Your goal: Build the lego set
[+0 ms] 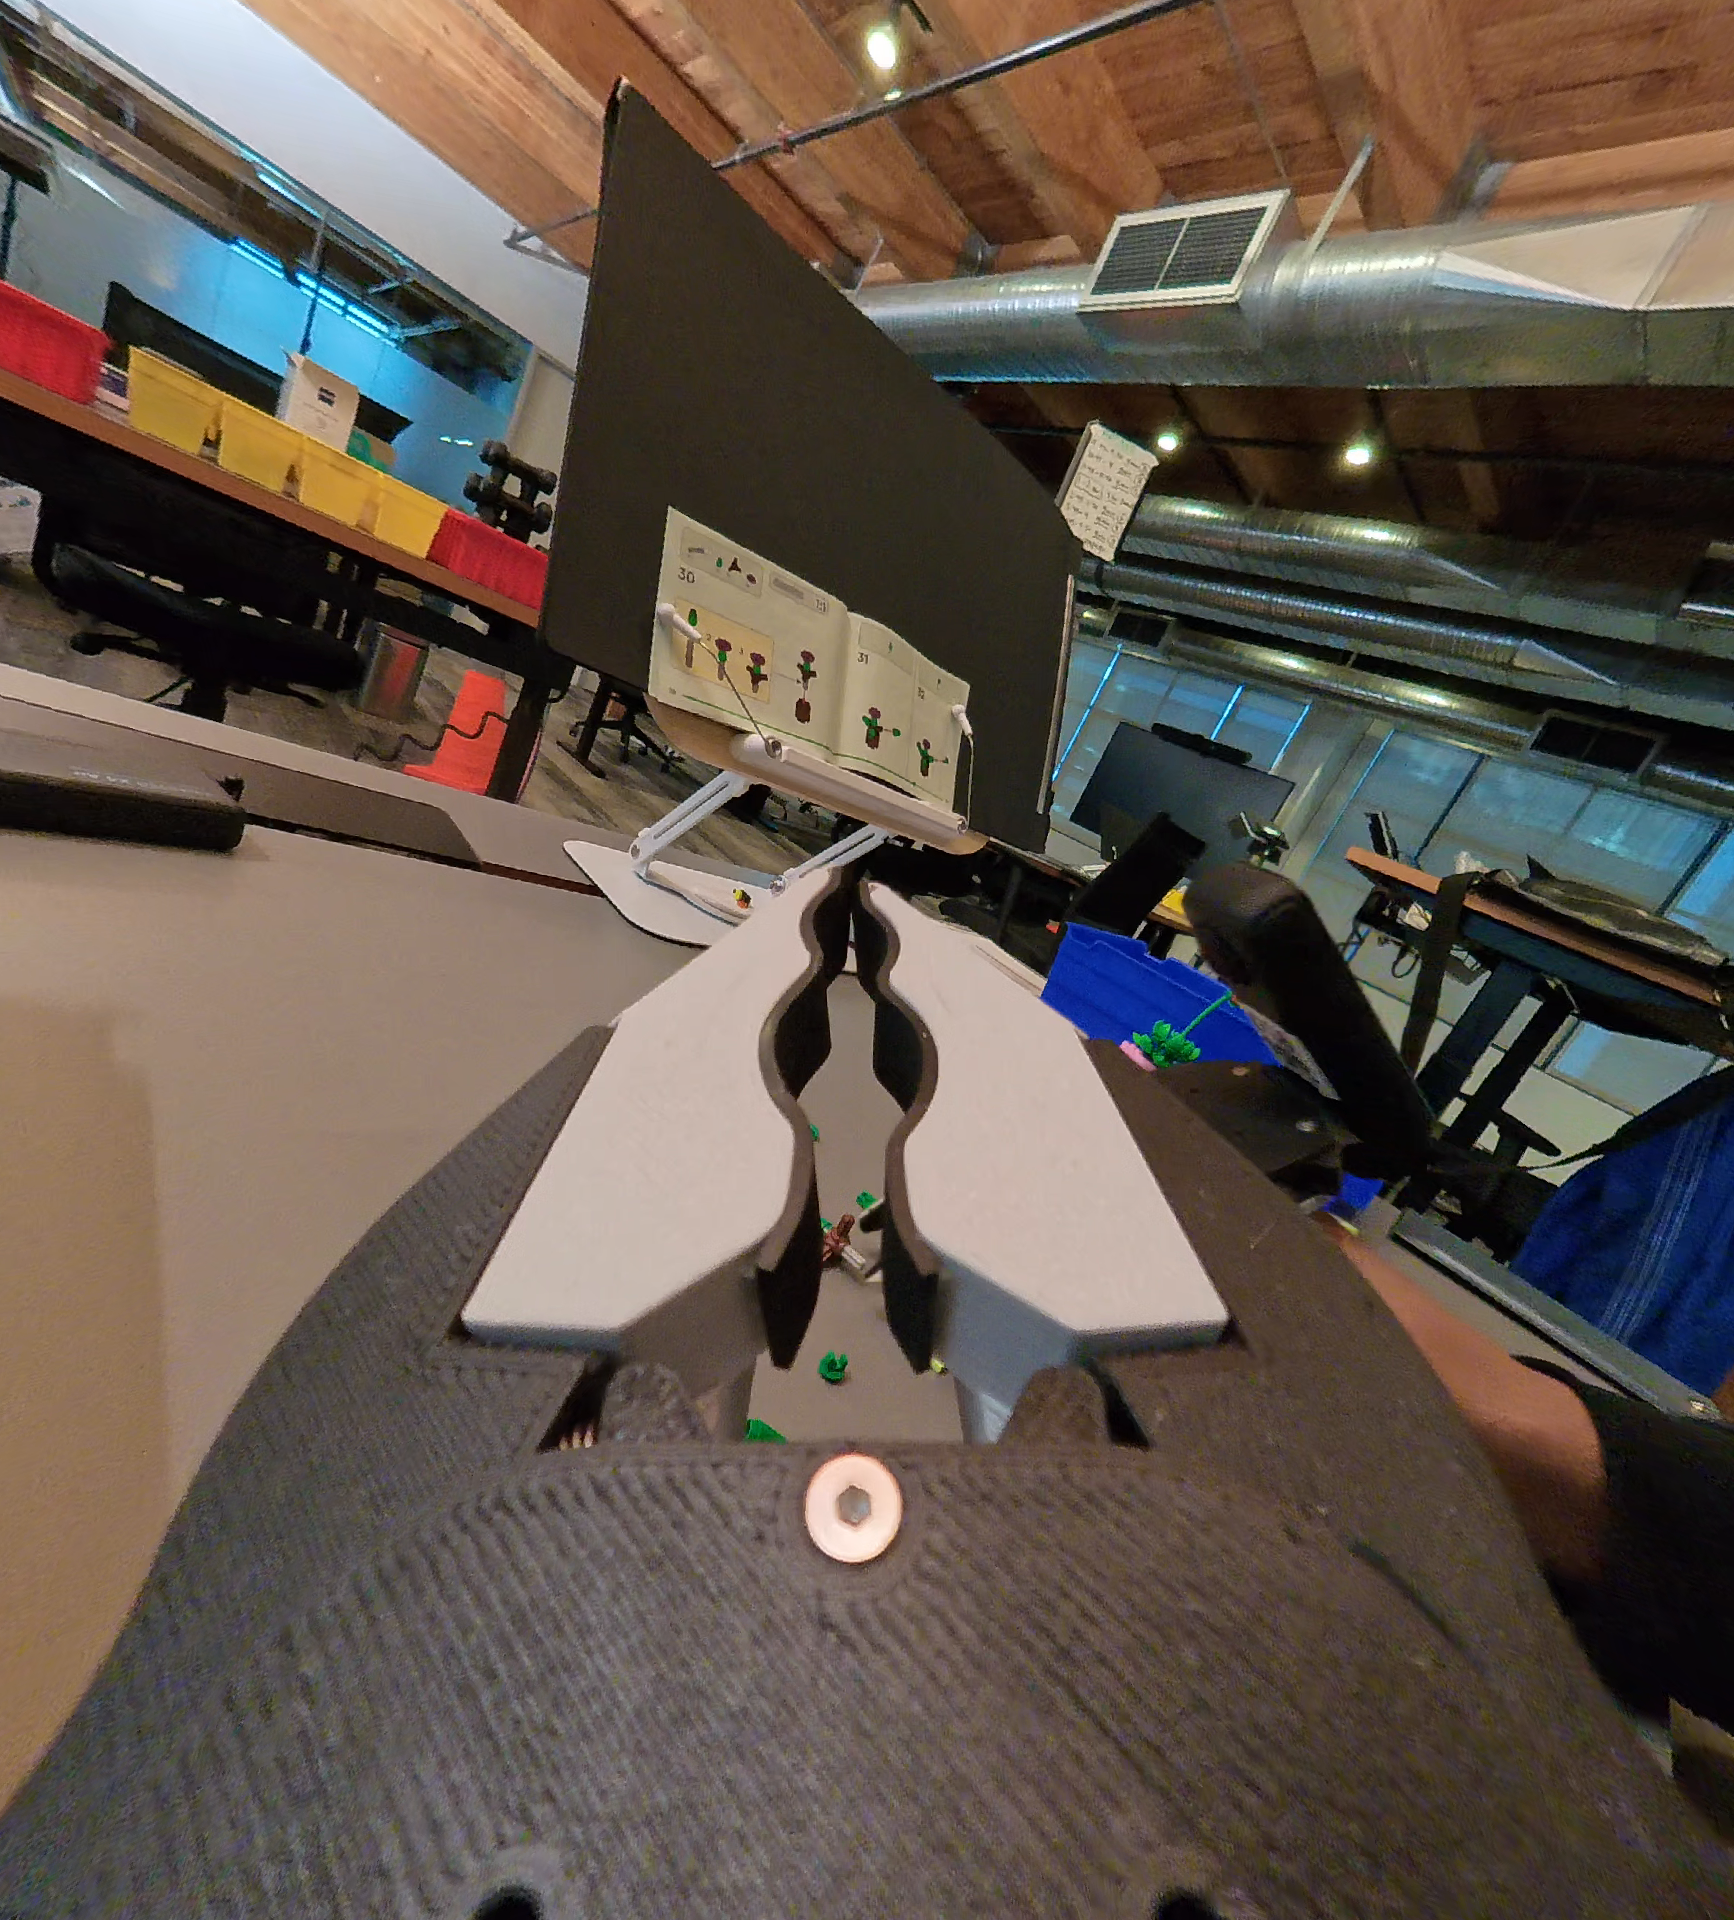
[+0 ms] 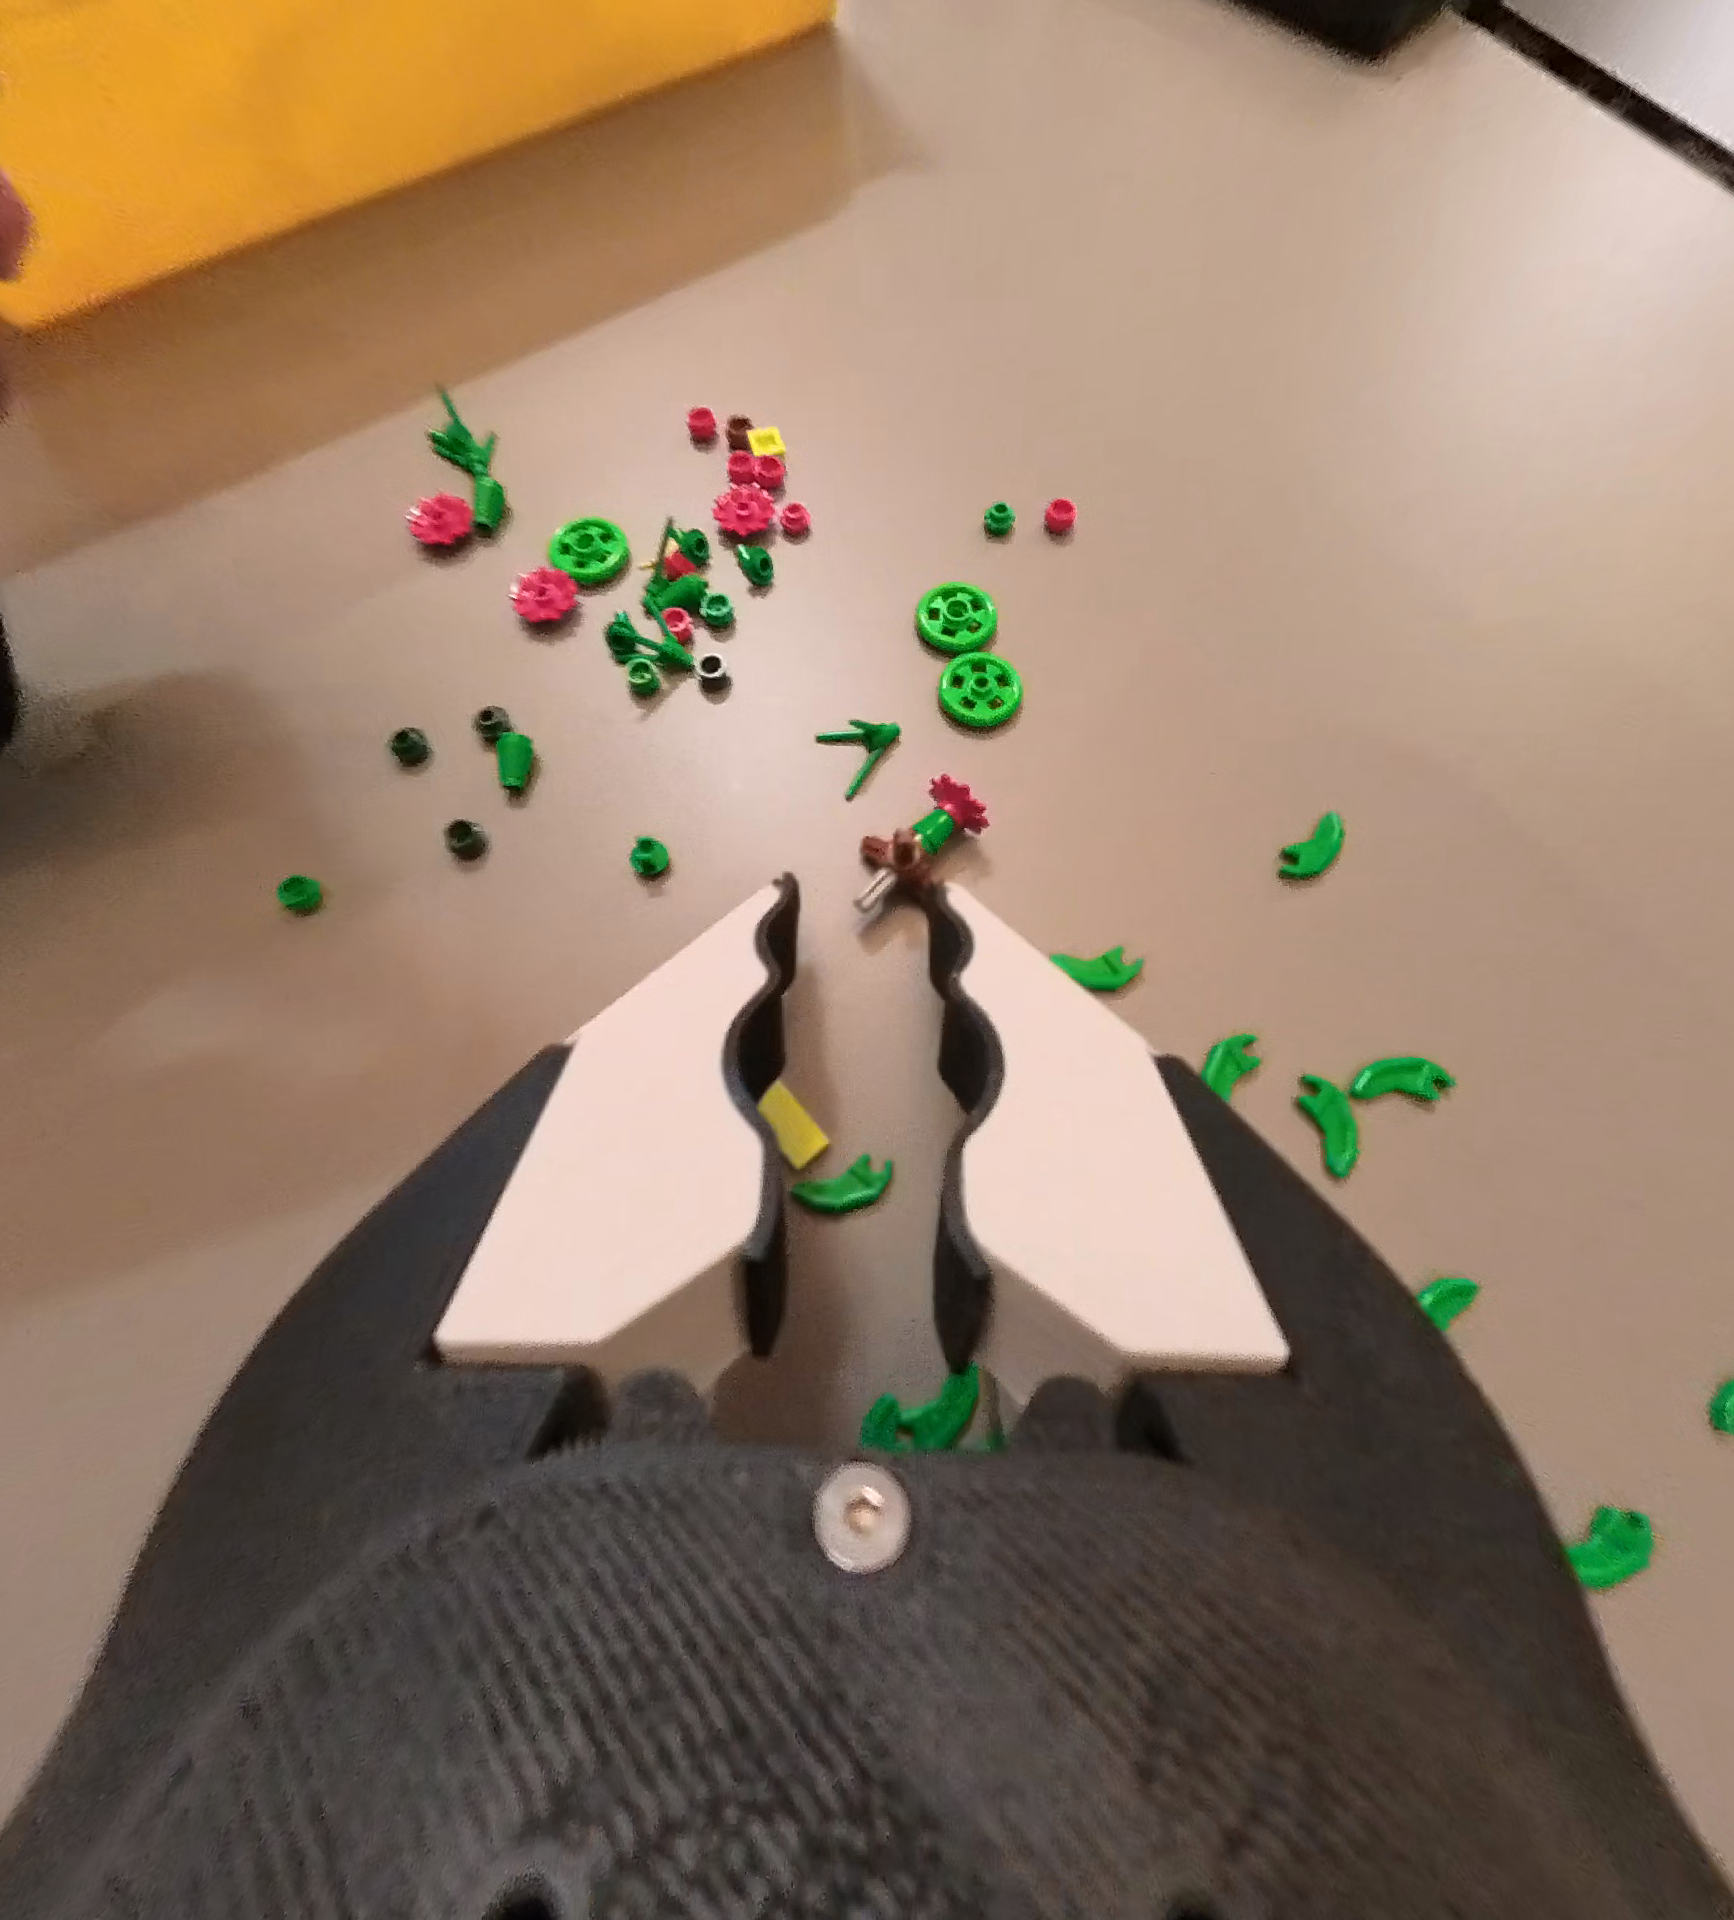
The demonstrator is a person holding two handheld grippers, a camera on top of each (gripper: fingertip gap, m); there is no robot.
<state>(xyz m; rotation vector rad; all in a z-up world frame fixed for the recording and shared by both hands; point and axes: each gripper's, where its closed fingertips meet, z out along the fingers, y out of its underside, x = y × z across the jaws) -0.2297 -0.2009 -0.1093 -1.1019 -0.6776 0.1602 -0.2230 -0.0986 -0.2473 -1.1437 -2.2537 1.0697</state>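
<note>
- Right wrist view: the right gripper (image 2: pixel 863 899) is spread a little and holds nothing.
- A small flower stem (image 2: pixel 930 831) lies on the table (image 2: pixel 1362 468), just past its tips.
- Green and pink pieces (image 2: pixel 655 582) lie scattered beyond.
- The left gripper (image 1: pixel 855 904) is nearly pressed together, empty, pointing at a booklet (image 1: pixel 801 665).

The right gripper (image 2: pixel 863 894) has smooth matt pale fingers (image 2: pixel 634 1164) lined with dark rubbery wavy pads, set in a rough, ridged dark printed body with a shiny metal screw (image 2: pixel 861 1517). At its 12 o'clock, glossy plastic lego pieces (image 2: pixel 956 618) lie on the smooth matt beige table (image 2: pixel 1362 520). The left gripper (image 1: pixel 855 904) faces a paper instruction booklet (image 1: pixel 801 665) under rough wooden ceiling beams (image 1: pixel 1050 94) and ribbed metal ducts (image 1: pixel 1465 312).
</note>
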